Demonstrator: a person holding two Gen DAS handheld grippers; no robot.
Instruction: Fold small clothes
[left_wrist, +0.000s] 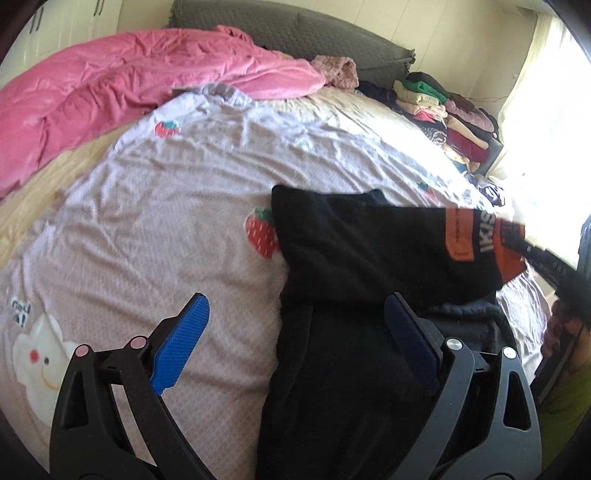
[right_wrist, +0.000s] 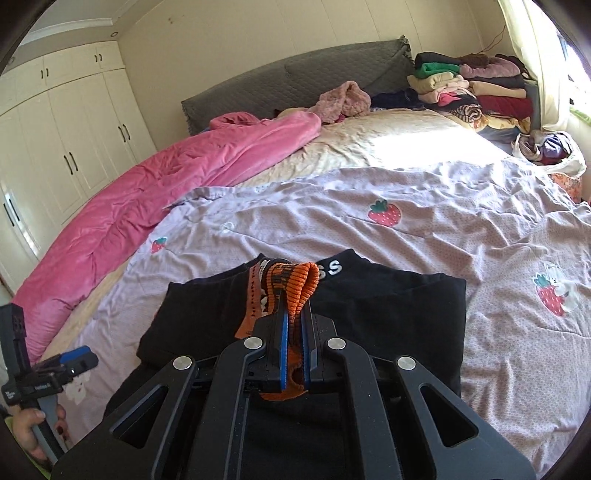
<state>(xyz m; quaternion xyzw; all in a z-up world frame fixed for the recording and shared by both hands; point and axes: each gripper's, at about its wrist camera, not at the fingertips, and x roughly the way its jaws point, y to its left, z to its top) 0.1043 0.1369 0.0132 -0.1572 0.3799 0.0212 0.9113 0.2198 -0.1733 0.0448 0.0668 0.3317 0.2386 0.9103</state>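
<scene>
Black knit garment with orange ribbed cuff and white lettering lies on the lilac strawberry-print bedsheet, near the bed's front edge. Right gripper pinches the orange ribbed cuff, blue pads nearly together with fabric bunched between and spilling out below. The pinched part is lifted and drawn over the rest of the garment. Left gripper hangs over the garment's near-left portion, fingers wide apart and gripping nothing; its left blue pad sits above bare sheet, its right pad over black cloth. Garment looks dark, soft, partly doubled over; an orange label strip and white letters show near the cuff, text not fully readable. Lower part of the garment is cut off behind both gripper bodies, so overall shape is unclear. Behind: rumpled pink plush blanket, grey quilted headboard, stack of folded clothes at the far right corner.
</scene>
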